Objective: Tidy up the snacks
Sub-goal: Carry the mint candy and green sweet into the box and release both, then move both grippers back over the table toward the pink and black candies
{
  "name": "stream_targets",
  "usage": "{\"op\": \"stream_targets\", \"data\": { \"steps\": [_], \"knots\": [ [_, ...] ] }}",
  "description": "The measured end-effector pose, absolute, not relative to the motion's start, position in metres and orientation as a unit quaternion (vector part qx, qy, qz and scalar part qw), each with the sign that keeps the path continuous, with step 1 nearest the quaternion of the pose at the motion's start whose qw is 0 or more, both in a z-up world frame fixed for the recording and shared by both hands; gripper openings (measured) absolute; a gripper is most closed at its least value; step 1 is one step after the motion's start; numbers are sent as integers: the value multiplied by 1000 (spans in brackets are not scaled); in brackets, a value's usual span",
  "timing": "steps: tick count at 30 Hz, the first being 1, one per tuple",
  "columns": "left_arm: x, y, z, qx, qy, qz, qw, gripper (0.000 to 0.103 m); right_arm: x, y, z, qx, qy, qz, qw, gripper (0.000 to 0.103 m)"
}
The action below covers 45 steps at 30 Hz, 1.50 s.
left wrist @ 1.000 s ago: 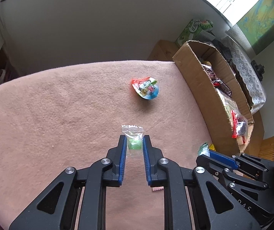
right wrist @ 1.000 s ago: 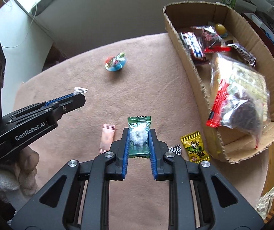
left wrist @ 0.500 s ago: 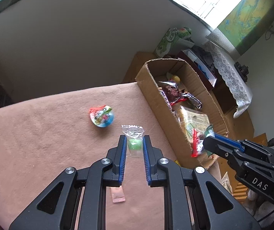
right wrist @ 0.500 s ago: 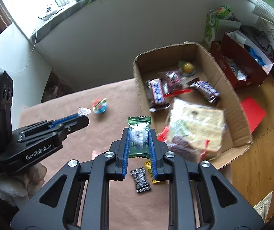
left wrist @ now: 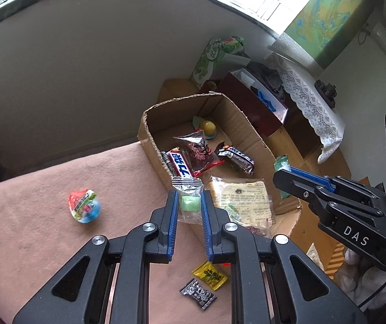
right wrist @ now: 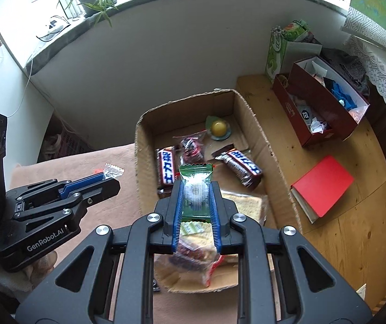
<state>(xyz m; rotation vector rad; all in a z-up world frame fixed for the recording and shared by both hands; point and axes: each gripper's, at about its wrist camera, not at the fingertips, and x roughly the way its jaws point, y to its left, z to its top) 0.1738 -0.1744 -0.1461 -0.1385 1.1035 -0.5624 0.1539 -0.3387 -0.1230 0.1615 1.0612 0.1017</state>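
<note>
My left gripper point(left wrist: 189, 202) is shut on a clear-wrapped green candy point(left wrist: 188, 199), held above the near-left wall of the open cardboard box point(left wrist: 149, 137). My right gripper point(right wrist: 196, 193) is shut on a green-wrapped white candy point(right wrist: 196, 186), held over the box's inside point(right wrist: 249, 124). The box holds chocolate bars point(right wrist: 165, 166), a dark snack bag point(left wrist: 199, 152), a yellow jelly cup point(right wrist: 218, 128) and a bagged sandwich point(left wrist: 242, 197). Each gripper shows in the other's view: the right gripper point(left wrist: 284, 171) and the left gripper point(right wrist: 111, 175).
On the pink cloth point(left wrist: 30, 229) lie a colourful jelly cup point(left wrist: 84, 205), a yellow candy point(left wrist: 209, 275) and a black candy point(left wrist: 198, 293). Right of the box on the wooden surface point(right wrist: 355, 229) are a red book point(right wrist: 322, 186), a dark red box point(right wrist: 325, 108) and a green carton point(right wrist: 276, 51).
Both grippers have risen and moved right, from over the cloth to over the box, each still holding its candy. More of the box's inside now shows.
</note>
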Motion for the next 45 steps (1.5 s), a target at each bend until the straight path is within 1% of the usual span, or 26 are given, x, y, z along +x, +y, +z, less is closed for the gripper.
{"op": "stream_targets", "data": {
  "steps": [17,21,24,26,27,28,30,37,45],
  "knots": [
    [203,-222,-153,-29,520,-268,811,15,194,-362,-152,65,521,46,850,19],
    [205,-225,-158,-30,527,-269,805,16,197,-366,-156,68,524,47,847,21],
    [207,-226,-160,-29,532,-266,803,17,197,-367,-157,65,526,46,847,25],
    [207,-228,-160,-26,533,-266,803,23,196,-367,-156,67,524,44,848,27],
    [207,-227,-160,-24,533,-264,803,27,196,-368,-156,68,523,41,848,31],
    [207,-227,-160,-24,534,-263,803,28,195,-369,-155,69,522,39,849,40],
    [206,-225,-160,-24,534,-263,803,28,192,-370,-152,70,517,33,853,50],
    [199,-209,-153,-32,530,-256,807,28,180,-369,-139,79,511,36,855,50],
    [187,-171,-140,-50,526,-245,813,28,146,-351,-117,86,497,53,862,50]
  ]
}}
